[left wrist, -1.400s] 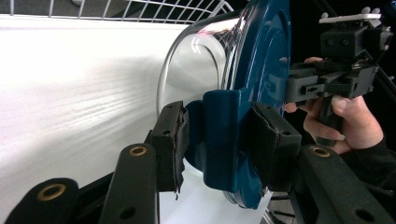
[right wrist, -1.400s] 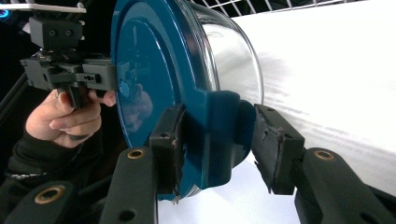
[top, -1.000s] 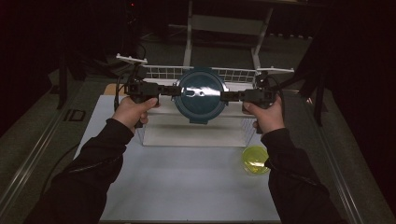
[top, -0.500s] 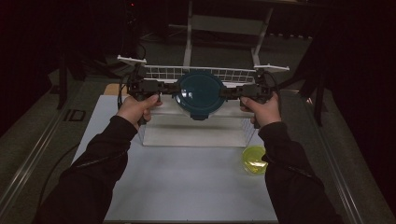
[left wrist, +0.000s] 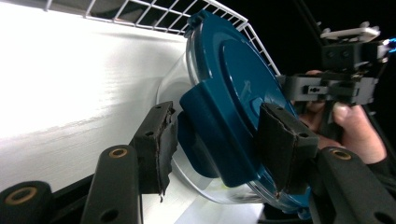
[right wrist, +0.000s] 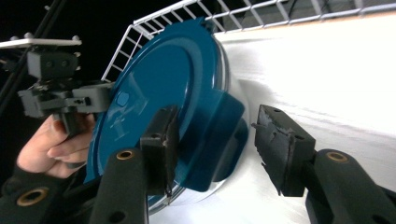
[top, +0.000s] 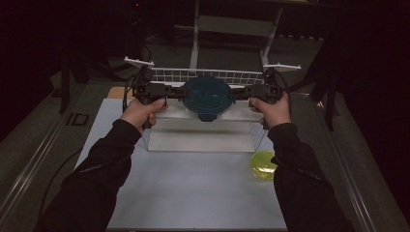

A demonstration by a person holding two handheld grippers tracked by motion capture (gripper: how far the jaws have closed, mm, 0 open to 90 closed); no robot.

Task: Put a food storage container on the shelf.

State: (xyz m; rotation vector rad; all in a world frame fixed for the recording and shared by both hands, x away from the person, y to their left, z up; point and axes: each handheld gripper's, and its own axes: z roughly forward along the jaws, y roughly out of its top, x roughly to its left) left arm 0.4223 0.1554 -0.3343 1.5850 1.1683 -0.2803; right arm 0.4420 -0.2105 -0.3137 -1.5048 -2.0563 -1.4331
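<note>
A round clear container with a dark blue clip-on lid (top: 208,95) sits between my two grippers, above a clear-walled bin (top: 203,137) with a white wire rim. My left gripper (top: 176,91) (left wrist: 217,142) straddles a side latch of the blue lid (left wrist: 233,93); its jaws have just been opening, and the pads stand close beside the latch. My right gripper (top: 241,92) (right wrist: 212,140) straddles the opposite latch of the lid (right wrist: 163,79). Its jaws have also been opening, and its right pad (right wrist: 280,144) stands clearly off the latch.
A small yellow-green cup (top: 263,164) stands on the white table mat (top: 193,193) at the front right of the bin. The wire rim (top: 212,75) runs along the bin's far side. Dark grey table edges flank the mat.
Both hands have shifted slightly away from me with the container. The lid has lost its bright glare and lies flatter.
</note>
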